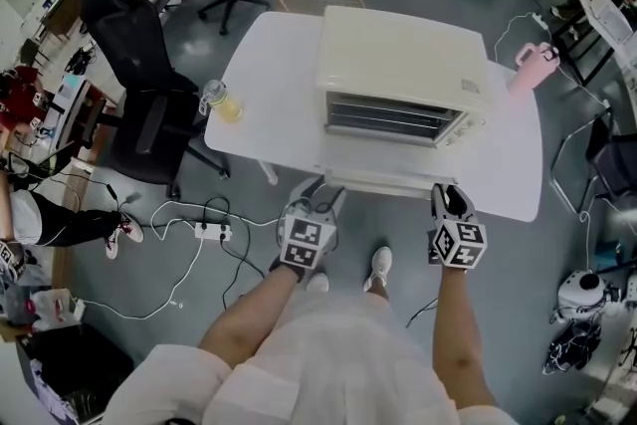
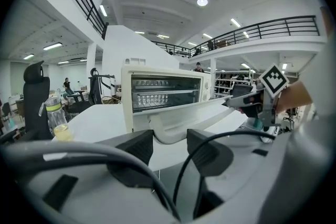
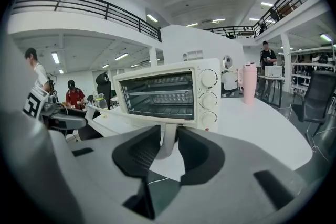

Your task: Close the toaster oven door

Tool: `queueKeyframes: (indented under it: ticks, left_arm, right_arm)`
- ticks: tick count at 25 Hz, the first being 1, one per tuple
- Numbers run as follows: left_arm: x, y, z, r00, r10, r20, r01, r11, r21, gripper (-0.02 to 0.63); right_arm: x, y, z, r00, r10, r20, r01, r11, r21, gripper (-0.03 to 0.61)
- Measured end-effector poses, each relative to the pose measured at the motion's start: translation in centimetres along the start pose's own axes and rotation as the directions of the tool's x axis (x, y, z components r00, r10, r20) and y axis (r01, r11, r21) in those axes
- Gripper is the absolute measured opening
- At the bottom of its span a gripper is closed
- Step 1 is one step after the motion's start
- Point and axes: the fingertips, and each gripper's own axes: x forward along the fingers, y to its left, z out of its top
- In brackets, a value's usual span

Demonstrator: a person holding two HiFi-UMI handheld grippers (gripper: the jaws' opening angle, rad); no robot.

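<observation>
A cream toaster oven (image 1: 398, 65) stands on the white table (image 1: 274, 65), with its door (image 1: 383, 182) folded down flat over the table's near edge. In the left gripper view the oven (image 2: 163, 92) shows its rack, and the door handle (image 2: 169, 137) curves just ahead of my left gripper (image 2: 170, 140). Its jaws stand apart and the pads do not touch the handle. My right gripper (image 3: 167, 139) is shut on the handle's right post (image 3: 166, 145) below the oven's knobs (image 3: 208, 99). In the head view the left gripper (image 1: 320, 197) and right gripper (image 1: 447, 197) sit at the door's two ends.
A clear bottle of yellow liquid (image 1: 221, 102) stands at the table's left edge and a pink bottle (image 1: 532, 65) at its far right corner. A black office chair (image 1: 139, 105) is left of the table. A power strip with cables (image 1: 211, 232) lies on the floor.
</observation>
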Motion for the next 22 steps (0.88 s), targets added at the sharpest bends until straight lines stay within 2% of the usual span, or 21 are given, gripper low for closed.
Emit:
queueKeyframes:
  ticks: [2,4,6,9,11,13,17,19,22]
  left_arm:
    - [-0.1,0.0,0.3,1.000,0.008,0.003,-0.008,1.000,0.028,0.199]
    - [-0.3,-0.2,0.6,1.000,0.028,0.001,-0.028,0.992,0.124,0.199]
    - [-0.5,-0.5,0.6,0.999,0.040,-0.010,-0.037,0.971,0.235,0.199]
    - [-0.7,-0.7,0.6,0.998,0.062,-0.019,-0.051,0.934,0.353,0.199]
    - [-1.0,-0.8,0.9,0.995,0.100,-0.007,-0.086,0.885,0.458,0.199]
    - [-1.2,-1.7,1.3,0.993,0.115,0.007,-0.098,0.815,0.571,0.199]
    - [-0.7,-3.8,2.4,0.996,0.084,-0.016,-0.047,0.699,0.714,0.199]
    - [0.1,-4.5,2.9,0.997,0.059,-0.055,0.003,0.656,0.755,0.199]
    - [1.1,-5.1,2.6,0.990,0.024,-0.138,0.094,0.614,0.783,0.197]
  right_arm:
    - [0.0,0.0,0.2,1.000,0.002,0.005,-0.002,1.000,0.002,0.107]
    - [0.1,-0.1,0.2,1.000,0.004,0.004,-0.004,1.000,0.001,0.107]
    - [0.1,-0.1,0.2,1.000,0.005,0.000,-0.005,1.000,-0.002,0.107]
    - [0.1,-0.2,0.6,1.000,-0.001,0.005,0.001,1.000,0.005,0.107]
    - [0.2,-0.2,1.0,1.000,-0.006,0.015,0.006,1.000,0.015,0.106]
    - [0.3,-0.3,1.3,1.000,-0.007,0.021,0.007,1.000,0.019,0.104]
    - [0.3,-0.2,1.5,1.000,-0.010,0.012,0.010,1.000,0.017,0.104]
    - [0.2,-0.2,1.5,1.000,-0.017,0.006,0.017,1.000,0.017,0.104]
    - [0.3,-0.2,1.7,1.000,-0.021,-0.001,0.021,1.000,0.016,0.104]
